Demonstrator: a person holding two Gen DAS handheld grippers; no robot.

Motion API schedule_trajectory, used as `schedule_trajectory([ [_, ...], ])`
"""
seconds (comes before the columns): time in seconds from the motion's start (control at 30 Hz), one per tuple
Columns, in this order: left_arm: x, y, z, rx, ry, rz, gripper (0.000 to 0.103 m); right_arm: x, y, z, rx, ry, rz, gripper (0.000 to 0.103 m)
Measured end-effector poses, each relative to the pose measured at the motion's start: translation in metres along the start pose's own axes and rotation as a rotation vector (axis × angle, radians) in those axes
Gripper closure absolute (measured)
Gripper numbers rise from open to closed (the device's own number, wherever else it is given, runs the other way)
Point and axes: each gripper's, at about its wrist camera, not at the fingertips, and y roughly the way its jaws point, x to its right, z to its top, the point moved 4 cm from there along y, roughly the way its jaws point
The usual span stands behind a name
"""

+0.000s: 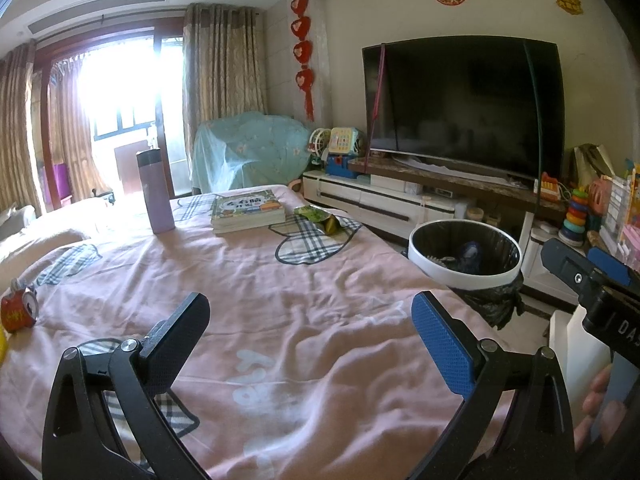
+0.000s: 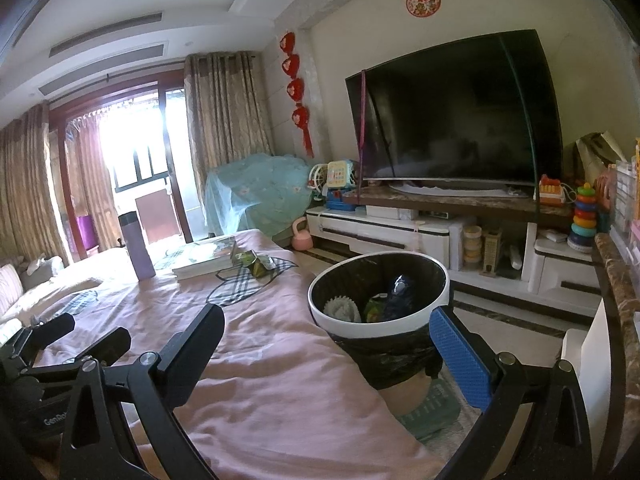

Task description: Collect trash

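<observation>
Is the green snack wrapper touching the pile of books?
Cannot tell. In the left wrist view the wrapper lies right beside the books with no clear gap, and in the right wrist view its edge meets the stack without showing contact plainly.

bare bedspread point(image 1: 304, 320) ahead, bin point(image 2: 378, 326) rightward

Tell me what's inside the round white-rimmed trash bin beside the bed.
The white-rimmed trash bin has a black liner holding a pale ridged item, a green wrapper and a dark blue wrapper. Anything beneath them is hidden.
</observation>
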Motion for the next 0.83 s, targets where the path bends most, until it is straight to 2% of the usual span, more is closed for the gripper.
schedule_trajectory([
  [0.6, -0.001, 0.001, -0.002, -0.004, -0.004, -0.004, 0.0, -0.002, 0.001, 0.001, -0.002, 0.002, 0.008, 0.0],
  [0.83, -0.002, 0.0, -0.012, -0.032, -0.034, -0.017, 0.0, -0.01, 0.008, -0.002, -0.018, 0.003, 0.017, 0.0],
])
